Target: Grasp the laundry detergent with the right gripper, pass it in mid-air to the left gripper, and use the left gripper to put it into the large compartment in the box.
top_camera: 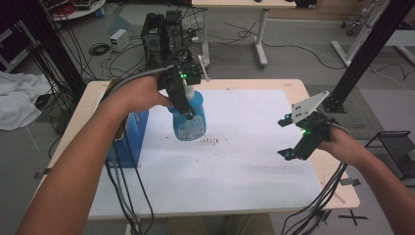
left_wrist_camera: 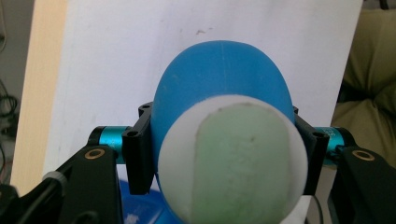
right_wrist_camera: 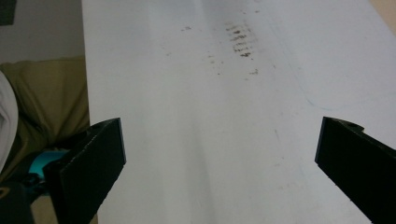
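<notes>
A blue spray bottle (top_camera: 188,120) with a label hangs above the white sheet (top_camera: 244,171) at the table's back left. My left gripper (top_camera: 185,105) is shut on its upper part. In the left gripper view the bottle (left_wrist_camera: 219,79) sits between the two black jaws of the left gripper (left_wrist_camera: 224,154), and a white and pale green rounded part of it faces the camera. Over the table's right edge my right gripper (top_camera: 285,138) is open with nothing between its jaws. The right gripper view looks past the wide jaws of the right gripper (right_wrist_camera: 219,158) at the bare sheet.
Brown specks (top_camera: 211,141) mark the sheet just in front of the bottle, and the same brown specks (right_wrist_camera: 240,39) appear in the right gripper view. A blue box (top_camera: 128,142) stands at the table's left edge. Cables hang over the front edge. Computer gear stands on the floor behind the table.
</notes>
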Demonstrator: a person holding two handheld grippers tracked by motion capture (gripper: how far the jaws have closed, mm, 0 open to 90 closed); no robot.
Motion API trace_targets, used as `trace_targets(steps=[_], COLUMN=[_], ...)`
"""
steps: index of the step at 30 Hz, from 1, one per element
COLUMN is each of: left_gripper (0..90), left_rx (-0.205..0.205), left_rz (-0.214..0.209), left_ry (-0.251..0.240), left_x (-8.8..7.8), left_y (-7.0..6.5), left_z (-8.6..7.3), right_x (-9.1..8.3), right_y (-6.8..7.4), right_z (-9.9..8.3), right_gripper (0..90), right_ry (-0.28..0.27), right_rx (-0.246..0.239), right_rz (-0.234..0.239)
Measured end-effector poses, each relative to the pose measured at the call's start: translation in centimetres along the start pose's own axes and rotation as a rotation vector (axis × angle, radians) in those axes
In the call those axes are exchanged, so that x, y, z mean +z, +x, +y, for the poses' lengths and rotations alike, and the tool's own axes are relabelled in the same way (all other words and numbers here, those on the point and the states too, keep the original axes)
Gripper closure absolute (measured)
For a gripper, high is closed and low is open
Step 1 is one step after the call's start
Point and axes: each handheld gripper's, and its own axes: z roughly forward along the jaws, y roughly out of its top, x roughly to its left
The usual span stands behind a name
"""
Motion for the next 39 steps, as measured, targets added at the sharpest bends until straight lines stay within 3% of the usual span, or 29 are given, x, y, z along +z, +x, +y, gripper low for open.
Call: trace_targets(steps=[10,12,15,18,24,31,33,39], left_gripper=[38.0,38.0,38.0,38.0,38.0,38.0,38.0,38.0], left_rx=[-0.233,-0.301,-0.349,-0.359,-0.369,-0.381,-0.378,-0.416], left_rz=[0.055,0.067,0.097,0.122,0.117,0.12,0.125,0.156], left_ry=[0.045,0.023,0.009,-0.001,0.014,-0.012,-0.013,-0.003], left_x=[-4.1,-4.8,-5.9,-6.7,-8.6,-10.8,-11.2,-11.6], left_y=[2.0,2.2,2.6,2.8,3.2,3.6,3.8,4.6], left_z=[-2.3,-3.0,-3.9,-4.6,-6.1,-8.4,-9.1,-11.2], right_x=[-1.2,-1.1,-1.1,-1.0,-1.0,-1.1,-1.2,-1.5], right_y=[-0.4,-0.4,-0.6,-0.8,-1.0,-1.2,-1.1,-1.1], right_z=[-0.7,-0.7,-0.7,-0.7,-0.7,-0.9,-1.0,-0.9], right_gripper=[0.8,0.7,0.8,0.7,0.8,0.8,0.8,0.8], right_ry=[-0.027,-0.024,-0.025,-0.031,-0.036,-0.039,-0.037,-0.017], right_rx=[0.014,0.01,0.009,0.016,0.023,0.028,0.038,0.04], right_rz=[-0.02,-0.017,-0.02,-0.013,-0.018,-0.009,-0.012,-0.016])
